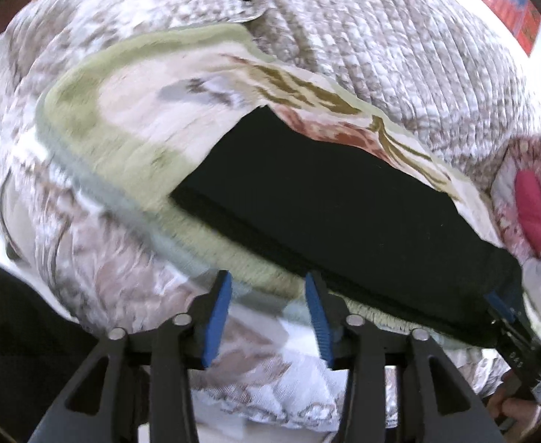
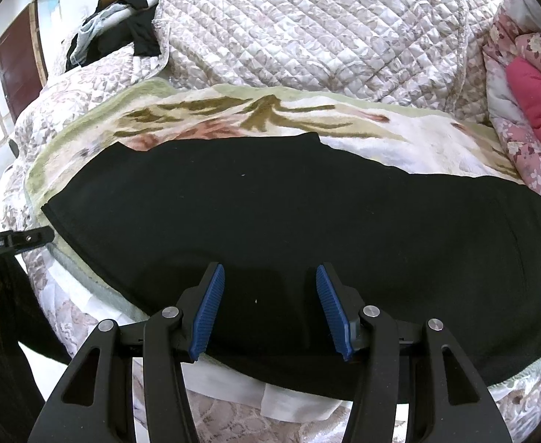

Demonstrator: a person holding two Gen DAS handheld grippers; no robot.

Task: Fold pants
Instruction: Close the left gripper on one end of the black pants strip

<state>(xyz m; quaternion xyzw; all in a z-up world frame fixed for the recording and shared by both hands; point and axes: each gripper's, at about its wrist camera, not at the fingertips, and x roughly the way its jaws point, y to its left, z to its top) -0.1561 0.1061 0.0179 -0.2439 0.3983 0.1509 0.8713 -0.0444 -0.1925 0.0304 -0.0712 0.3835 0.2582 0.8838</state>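
**Black pants lay flat on the bed, both claws apart**

The black pants (image 2: 288, 221) lay spread on a flowered blanket (image 2: 233, 110) over the quilted bed (image 2: 307, 29). The right claw (image 2: 266, 306) stood with its jaws apart above the near hem, holding nothing. The left claw (image 1: 270, 317) was also apart and empty, just beside the left end of the pants. The cloth looked soft, light and limp, so it would probably sag; taking it at the corners seemed best.
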